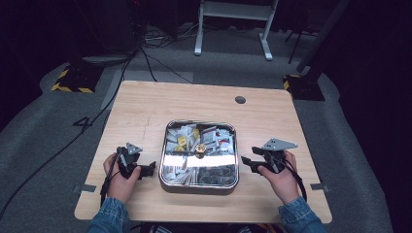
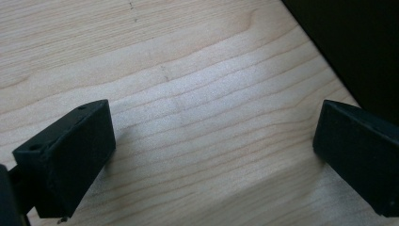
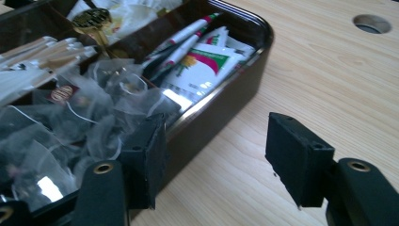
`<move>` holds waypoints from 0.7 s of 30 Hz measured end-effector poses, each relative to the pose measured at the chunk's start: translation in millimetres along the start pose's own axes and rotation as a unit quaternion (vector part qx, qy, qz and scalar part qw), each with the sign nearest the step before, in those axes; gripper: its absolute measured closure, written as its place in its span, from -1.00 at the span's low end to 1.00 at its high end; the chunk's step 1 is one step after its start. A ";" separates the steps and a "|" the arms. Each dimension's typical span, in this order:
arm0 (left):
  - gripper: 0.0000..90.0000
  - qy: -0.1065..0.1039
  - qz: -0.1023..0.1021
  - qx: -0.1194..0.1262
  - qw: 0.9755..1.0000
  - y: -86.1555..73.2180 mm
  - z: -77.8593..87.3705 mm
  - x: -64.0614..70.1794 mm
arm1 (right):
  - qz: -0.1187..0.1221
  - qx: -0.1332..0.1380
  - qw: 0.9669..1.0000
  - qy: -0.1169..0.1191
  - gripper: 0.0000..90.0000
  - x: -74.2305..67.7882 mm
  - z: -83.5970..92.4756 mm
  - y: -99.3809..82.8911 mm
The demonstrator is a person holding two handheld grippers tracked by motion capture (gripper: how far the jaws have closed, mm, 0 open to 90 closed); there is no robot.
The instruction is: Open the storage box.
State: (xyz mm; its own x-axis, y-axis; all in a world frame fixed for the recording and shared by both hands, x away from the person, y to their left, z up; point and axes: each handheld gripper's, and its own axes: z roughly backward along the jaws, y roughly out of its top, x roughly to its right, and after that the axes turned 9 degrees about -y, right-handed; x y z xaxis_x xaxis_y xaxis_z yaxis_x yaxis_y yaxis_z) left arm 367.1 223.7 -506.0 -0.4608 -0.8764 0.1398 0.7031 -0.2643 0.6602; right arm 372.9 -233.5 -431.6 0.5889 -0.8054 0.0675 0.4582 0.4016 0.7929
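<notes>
Right hand-held gripper (image 3: 214,155) open beside tin (image 3: 226,101), tea bags (image 3: 94,117) inside

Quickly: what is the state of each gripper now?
Left gripper: open, empty, over the light wooden table.
Right gripper: open, empty, beside the shiny metal tray.

Dim lab or recording studio: light wooden table (image 1: 145,111) with round cable hole (image 1: 240,100) on grey carpet floor (image 1: 39,131), black cables (image 1: 145,58) trailing, yellow-black hazard-striped stand base (image 1: 73,80), white metal frame legs (image 1: 233,29) behind.
</notes>
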 end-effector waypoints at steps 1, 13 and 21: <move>-1.00 -0.001 0.001 0.001 1.000 0.1 -0.2 0.2 | 0.001 -0.001 1.000 0.003 -0.13 -1.8 -1.4 2.3; -1.00 -0.003 -0.002 0.001 1.000 2.5 -2.6 0.9 | 0.021 0.007 0.999 0.033 -0.19 -28.5 -19.3 33.6; -1.00 -0.005 -0.004 0.000 1.000 2.9 -2.8 0.8 | 0.043 -0.005 0.997 0.060 -0.20 -49.4 -41.7 48.8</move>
State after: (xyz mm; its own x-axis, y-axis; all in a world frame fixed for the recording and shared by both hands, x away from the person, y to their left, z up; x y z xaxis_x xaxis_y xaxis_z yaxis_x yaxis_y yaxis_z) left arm 370.3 221.1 -506.1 -0.4718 -0.8702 0.1418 0.6995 -0.2715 0.6610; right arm 393.9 -155.9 -421.5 0.7021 -0.7094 0.0620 0.4087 0.4728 0.7807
